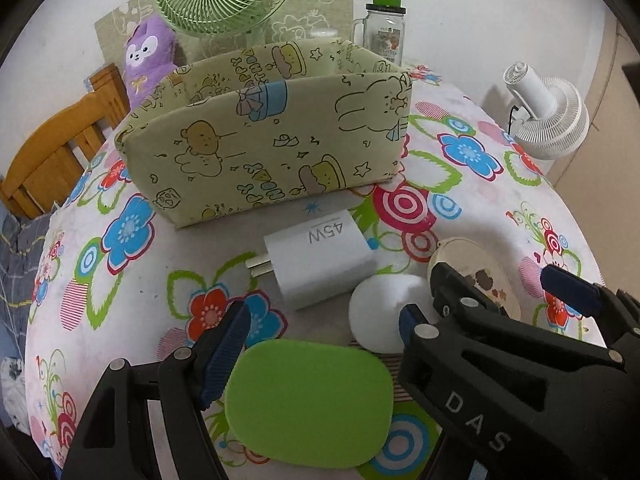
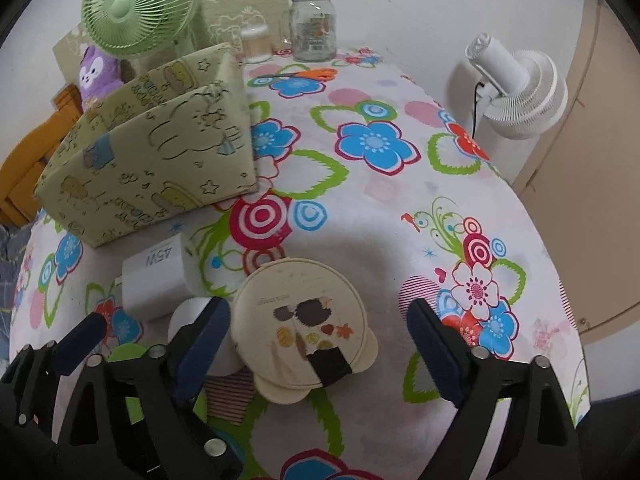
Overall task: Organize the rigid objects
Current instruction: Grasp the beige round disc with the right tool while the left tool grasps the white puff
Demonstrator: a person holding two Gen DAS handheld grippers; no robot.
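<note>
Compact and pad framed by open tools, box waiting behind

Compact (image 2: 300, 320), round and cream, flat on the desk (image 2: 400, 184) between the pads of the right tool (image 2: 316, 344); jaws wide, nothing held, neither pad touching its rim. Lies straight ahead of that tool and just below it, with no long axis to line up, only the small tabs at its near edge to mind. Bare cloth to its right, so the right pad has free room; crowded on the left, where a white ball (image 2: 188, 316) sits just beside the compact and behind the left pad.

Green pad (image 1: 310, 404), a rounded rectangle, flat on the desk at the near edge, long axis running roughly across between the pads of the left tool (image 1: 324, 344); jaws about halfway open, empty. Left pad close to its corner, contact not clear. Right tool nearer the compact, left tool nearer the green pad.

Charger (image 1: 320, 258) beyond both, prongs pointing left, between the tools and the fabric box (image 1: 256, 148). Box open-topped, its near wall tall: likely a lift well above that rim before any drop. Right of the box, open desk up to the scissors (image 2: 296, 75) and jar (image 2: 314, 24).
</note>
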